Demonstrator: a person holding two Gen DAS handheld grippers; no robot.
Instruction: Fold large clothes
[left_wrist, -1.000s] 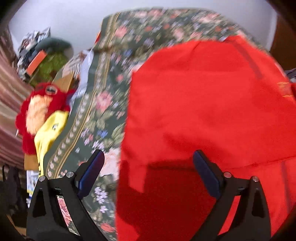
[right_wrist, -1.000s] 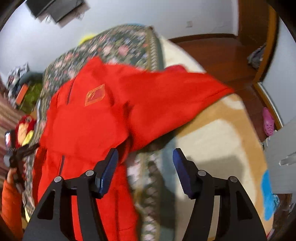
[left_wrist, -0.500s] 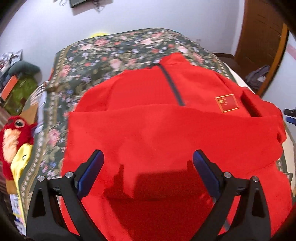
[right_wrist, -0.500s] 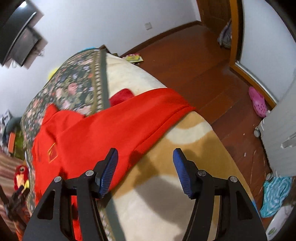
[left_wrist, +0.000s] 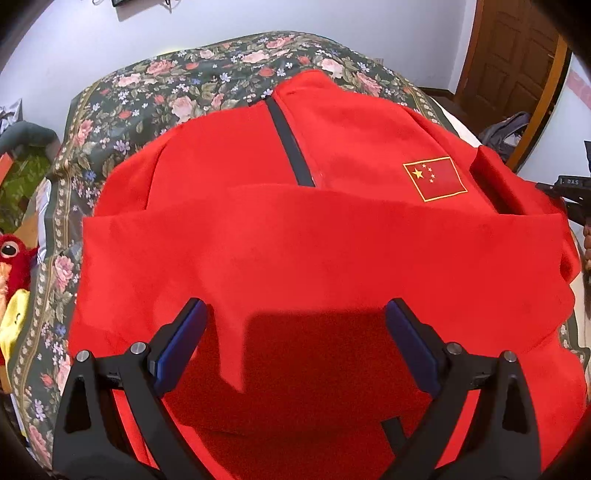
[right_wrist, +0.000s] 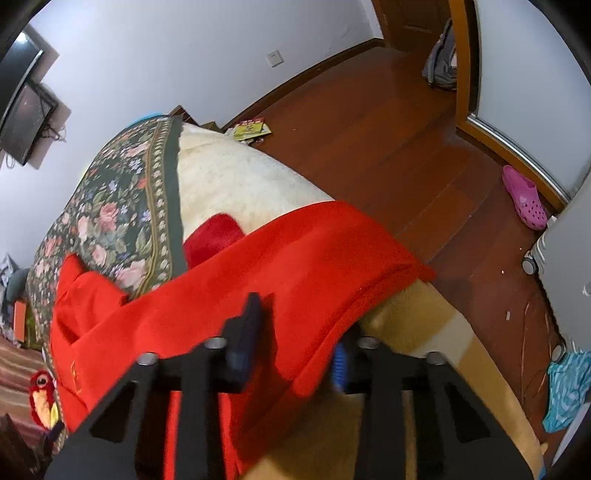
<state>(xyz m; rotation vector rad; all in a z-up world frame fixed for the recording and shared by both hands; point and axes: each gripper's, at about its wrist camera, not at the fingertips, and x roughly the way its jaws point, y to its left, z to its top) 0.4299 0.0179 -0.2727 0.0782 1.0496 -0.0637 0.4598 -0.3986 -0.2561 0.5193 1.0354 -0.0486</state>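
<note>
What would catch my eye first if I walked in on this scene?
The big red jacket spread over the flowered bedspread, with one sleeve folded across its front below a small flag patch. The right claw has the other sleeve between its fingers at the bed's edge, while the left claw hangs open above the jacket. A pink clog lies on the wooden floor.
</note>
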